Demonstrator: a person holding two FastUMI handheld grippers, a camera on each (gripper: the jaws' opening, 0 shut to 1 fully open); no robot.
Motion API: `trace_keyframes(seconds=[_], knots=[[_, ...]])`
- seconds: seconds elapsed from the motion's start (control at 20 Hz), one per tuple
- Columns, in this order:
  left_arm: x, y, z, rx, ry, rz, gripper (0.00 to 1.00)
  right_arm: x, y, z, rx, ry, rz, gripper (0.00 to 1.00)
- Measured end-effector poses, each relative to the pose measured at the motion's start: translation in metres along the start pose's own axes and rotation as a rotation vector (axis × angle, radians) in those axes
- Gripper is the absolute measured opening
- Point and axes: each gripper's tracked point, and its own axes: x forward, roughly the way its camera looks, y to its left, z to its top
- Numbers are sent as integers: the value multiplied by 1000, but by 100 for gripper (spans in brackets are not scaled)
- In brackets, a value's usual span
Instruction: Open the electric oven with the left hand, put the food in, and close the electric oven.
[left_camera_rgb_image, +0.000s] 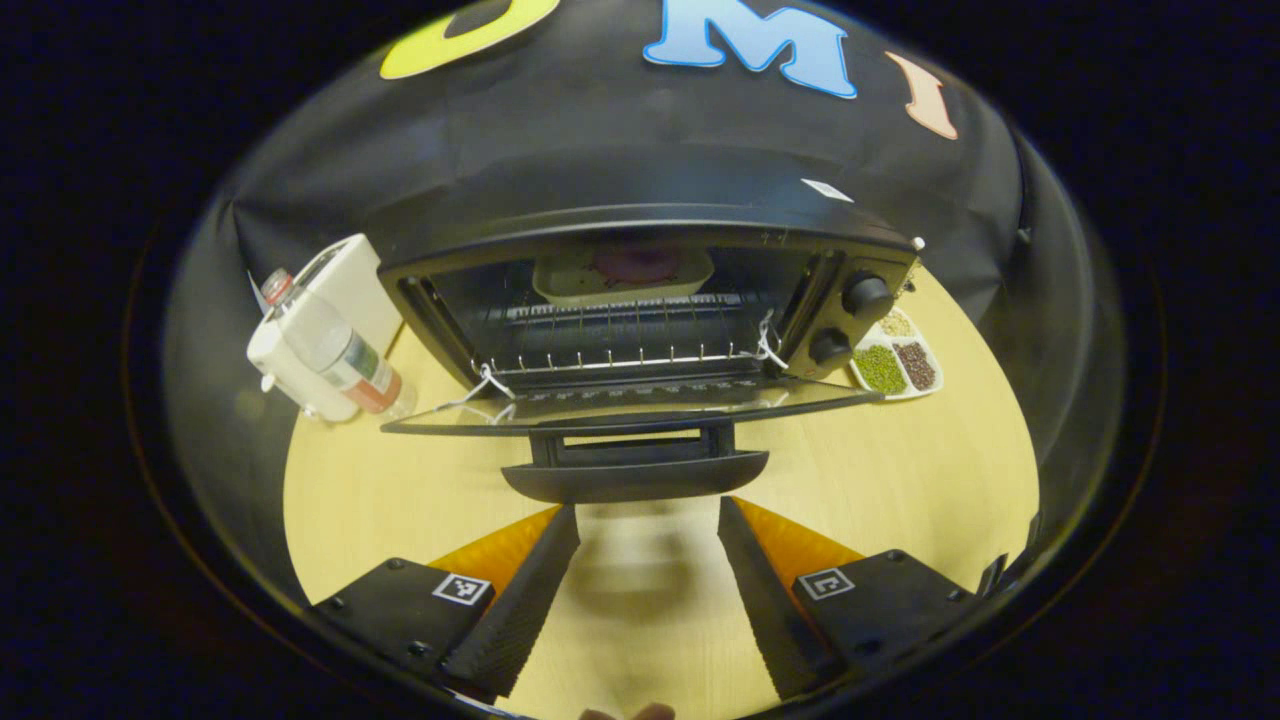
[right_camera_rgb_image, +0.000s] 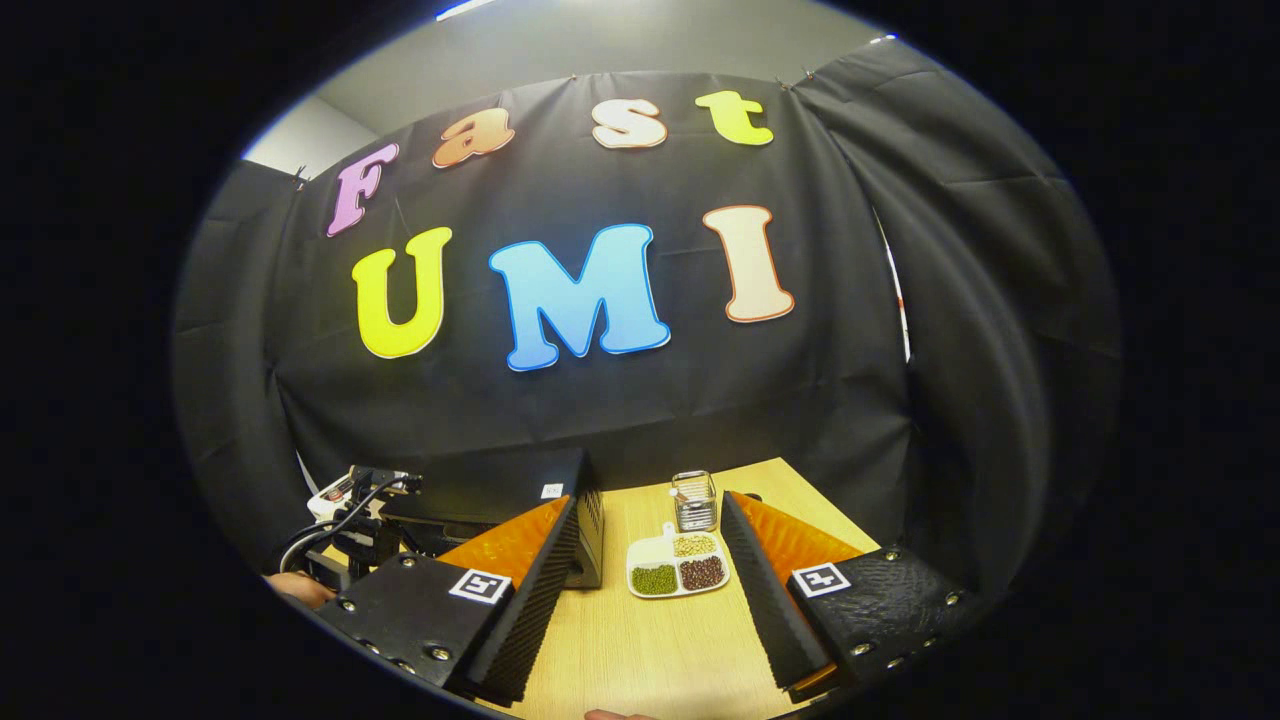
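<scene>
1. On the table, the oven stands with its door dropped flat, and the food dish sits well back on the rack.
2. The left gripper hovers just short of the door handle, fingers spread wide and empty.
3. The right gripper hangs off to the side, wide open, above a plate of beans.
4. I judge the closing step is due: the left gripper must catch the handle and swing the door up.
</scene>
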Motion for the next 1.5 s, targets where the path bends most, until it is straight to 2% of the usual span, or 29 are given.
trace_keyframes(seconds=[0.1,0.15,0.2,0.3,0.35,0.4,0.55,0.7,0.85,1.05,1.25,1.5], knots=[[-3,0,10,6,-29,10,96,-2,-1,3,-5,-9,-1,87],[-4,0,12,11,-46,14,93,-1,-2,4,-9,-13,-3,87],[-6,1,17,15,-63,18,99,-2,-3,4,-10,-15,-4,87],[-16,2,24,12,-97,27,95,-1,-6,4,-8,-12,-1,87],[-16,3,33,5,-116,28,99,1,-6,3,-8,-9,4,87],[-20,1,36,-2,-134,20,95,2,-6,2,-10,-7,9,87],[-41,-2,50,-7,-238,14,96,5,-3,6,-22,-13,31,87],[-91,-9,80,-25,-424,7,96,8,-1,12,-44,-28,50,87],[-166,-17,111,-45,-639,9,99,7,5,28,-74,-67,67,87],[-275,-12,132,-68,-896,84,98,-5,27,63,-99,-156,106,87],[-338,-22,135,-14,-988,78,98,-15,54,78,-37,-159,164,87],[-352,-18,129,-13,-996,71,98,-24,67,91,-21,-187,167,87]])
